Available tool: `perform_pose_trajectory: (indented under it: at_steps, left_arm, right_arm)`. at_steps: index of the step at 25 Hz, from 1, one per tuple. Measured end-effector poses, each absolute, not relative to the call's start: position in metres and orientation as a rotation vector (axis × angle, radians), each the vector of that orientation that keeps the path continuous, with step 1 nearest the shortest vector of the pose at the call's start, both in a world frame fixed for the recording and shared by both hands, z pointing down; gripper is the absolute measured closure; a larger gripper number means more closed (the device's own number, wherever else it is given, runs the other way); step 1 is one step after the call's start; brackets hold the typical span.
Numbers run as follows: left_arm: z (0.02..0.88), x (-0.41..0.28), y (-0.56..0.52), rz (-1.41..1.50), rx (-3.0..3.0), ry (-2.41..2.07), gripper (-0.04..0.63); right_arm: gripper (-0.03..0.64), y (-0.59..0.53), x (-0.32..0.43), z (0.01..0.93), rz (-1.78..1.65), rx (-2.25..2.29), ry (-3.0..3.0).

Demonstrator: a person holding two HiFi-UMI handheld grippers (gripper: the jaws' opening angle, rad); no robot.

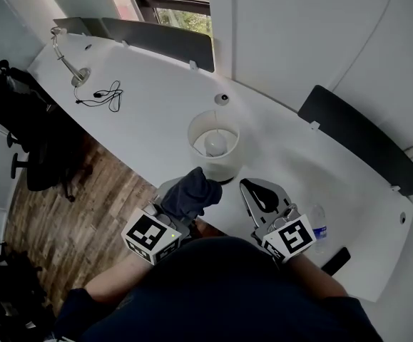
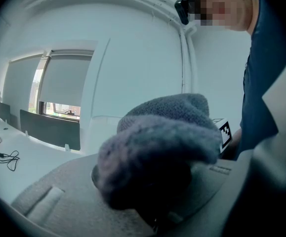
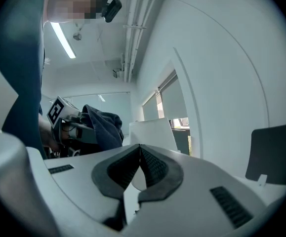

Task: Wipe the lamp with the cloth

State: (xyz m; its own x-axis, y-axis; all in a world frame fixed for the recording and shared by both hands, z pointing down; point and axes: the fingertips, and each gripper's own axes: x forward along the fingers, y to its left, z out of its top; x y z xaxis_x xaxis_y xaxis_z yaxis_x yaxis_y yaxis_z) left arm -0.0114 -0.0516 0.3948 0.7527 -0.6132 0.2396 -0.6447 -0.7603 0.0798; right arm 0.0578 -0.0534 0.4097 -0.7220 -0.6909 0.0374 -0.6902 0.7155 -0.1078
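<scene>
The lamp (image 1: 214, 145), with a white drum shade and its bulb showing from above, stands on the white desk (image 1: 156, 112) just beyond both grippers. My left gripper (image 1: 182, 204) is shut on a dark blue-grey cloth (image 1: 196, 189), which bunches over its jaws and nearly touches the shade's near side. In the left gripper view the cloth (image 2: 157, 147) hides the jaw tips, and the shade (image 2: 101, 132) is behind it. To the right of the lamp base, my right gripper (image 1: 252, 191) is shut and empty. Its own view has the jaws (image 3: 140, 151) meeting in front of the shade (image 3: 155, 131).
A thin desk lamp (image 1: 68, 61) and a black cable (image 1: 106, 95) lie at the desk's far left. Black divider panels (image 1: 359, 137) line the back edge. A water bottle (image 1: 319, 226) stands by my right hand. A black chair (image 1: 21, 116) is on the wooden floor at left.
</scene>
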Motion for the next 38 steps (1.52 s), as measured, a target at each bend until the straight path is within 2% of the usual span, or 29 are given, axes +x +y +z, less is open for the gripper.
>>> perform_pose_trajectory:
  at_steps: [17, 33, 38]
  left_arm:
    - [0.407, 0.002, -0.077, 0.397, 2.781, -0.756, 0.526]
    - [0.509, -0.032, -0.082, 0.609, 2.546, -0.748, 0.526]
    - [0.517, -0.036, -0.082, 0.649, 2.519, -0.734, 0.526]
  right_arm:
    - [0.606, -0.071, 0.059, 0.411, -0.223, -1.324, 2.852]
    - [0.606, -0.094, 0.065, 0.428, -0.295, -1.370, 2.861]
    - [0.606, -0.094, 0.065, 0.431, -0.307, -1.368, 2.862]
